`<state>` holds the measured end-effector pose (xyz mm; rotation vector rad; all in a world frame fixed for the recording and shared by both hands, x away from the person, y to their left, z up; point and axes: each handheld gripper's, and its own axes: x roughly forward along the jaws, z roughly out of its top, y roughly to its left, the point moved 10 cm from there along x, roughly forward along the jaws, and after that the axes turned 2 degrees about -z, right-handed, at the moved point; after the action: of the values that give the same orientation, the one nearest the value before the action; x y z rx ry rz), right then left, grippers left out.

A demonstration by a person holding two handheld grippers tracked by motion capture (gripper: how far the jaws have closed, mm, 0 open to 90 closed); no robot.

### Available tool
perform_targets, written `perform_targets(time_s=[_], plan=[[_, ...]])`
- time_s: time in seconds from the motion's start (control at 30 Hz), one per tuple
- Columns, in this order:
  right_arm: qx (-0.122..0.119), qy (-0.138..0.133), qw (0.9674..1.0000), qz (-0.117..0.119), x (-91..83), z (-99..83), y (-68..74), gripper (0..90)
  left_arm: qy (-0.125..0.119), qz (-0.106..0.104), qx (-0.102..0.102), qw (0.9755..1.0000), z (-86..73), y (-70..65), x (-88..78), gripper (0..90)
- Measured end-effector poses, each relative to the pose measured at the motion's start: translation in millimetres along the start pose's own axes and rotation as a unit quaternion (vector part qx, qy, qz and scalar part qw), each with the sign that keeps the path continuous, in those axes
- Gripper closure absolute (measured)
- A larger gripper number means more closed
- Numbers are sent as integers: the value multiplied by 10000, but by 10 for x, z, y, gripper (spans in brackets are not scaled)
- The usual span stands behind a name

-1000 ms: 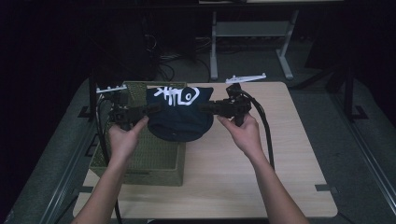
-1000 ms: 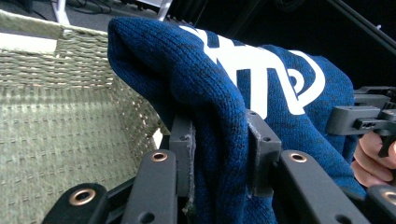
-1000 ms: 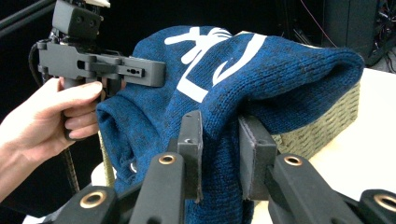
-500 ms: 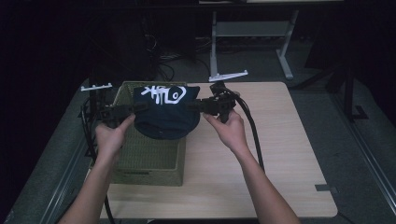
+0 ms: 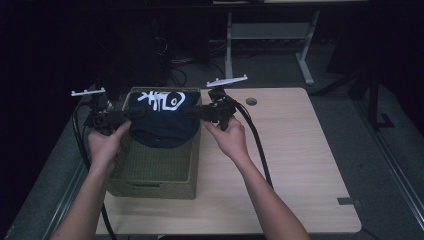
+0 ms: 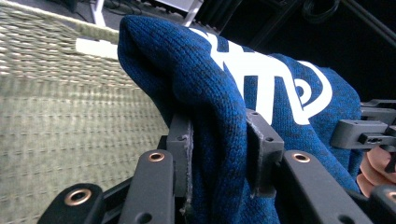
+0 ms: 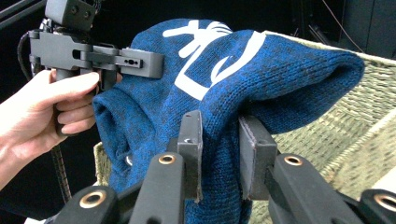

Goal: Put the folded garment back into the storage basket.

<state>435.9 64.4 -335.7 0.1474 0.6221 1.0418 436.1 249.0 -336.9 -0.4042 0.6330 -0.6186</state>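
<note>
A folded dark blue knit sweater (image 5: pixel 162 120) with white print hangs between my two grippers, over the far part of an olive woven basket (image 5: pixel 155 187). My left gripper (image 5: pixel 131 116) pinches the sweater's left edge. In the left gripper view the cloth (image 6: pixel 210 84) fills the gap at this gripper (image 6: pixel 219 140), whose jaws have just eased open a little. My right gripper (image 5: pixel 192 114) is shut on the sweater's right edge. In the right gripper view the knit (image 7: pixel 261 70) is bunched at this gripper (image 7: pixel 219 140), and the other hand and its gripper (image 7: pixel 93 58) show beyond.
The basket stands on the left part of a light wooden table (image 5: pixel 290 160), whose right half is bare apart from a small round hole (image 5: pixel 251 101). Black cables trail from both grippers. A desk frame (image 5: pixel 265 35) and cables stand on the dark floor behind.
Both hands have carried the sweater to the left, from the basket's right edge to above the basket. Both grips on the cloth look unchanged.
</note>
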Motion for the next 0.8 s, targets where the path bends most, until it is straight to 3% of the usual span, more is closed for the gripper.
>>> perform_targets(time_s=[0.2, 0.4, 0.8], plan=[[-12, 122, 9999, -23, 159, -71, 31, 726, 68, 100, 190, 9997, -26, 77, -72, 653], [87, 146, 9998, 96, 256, -102, 68, 726, 7, 112, 106, 9999, -36, 159, -124, 623], [108, 284, 9995, 87, 533, -187, 139, 726, 94, 342, -74, 9993, -132, 443, -167, 606]])
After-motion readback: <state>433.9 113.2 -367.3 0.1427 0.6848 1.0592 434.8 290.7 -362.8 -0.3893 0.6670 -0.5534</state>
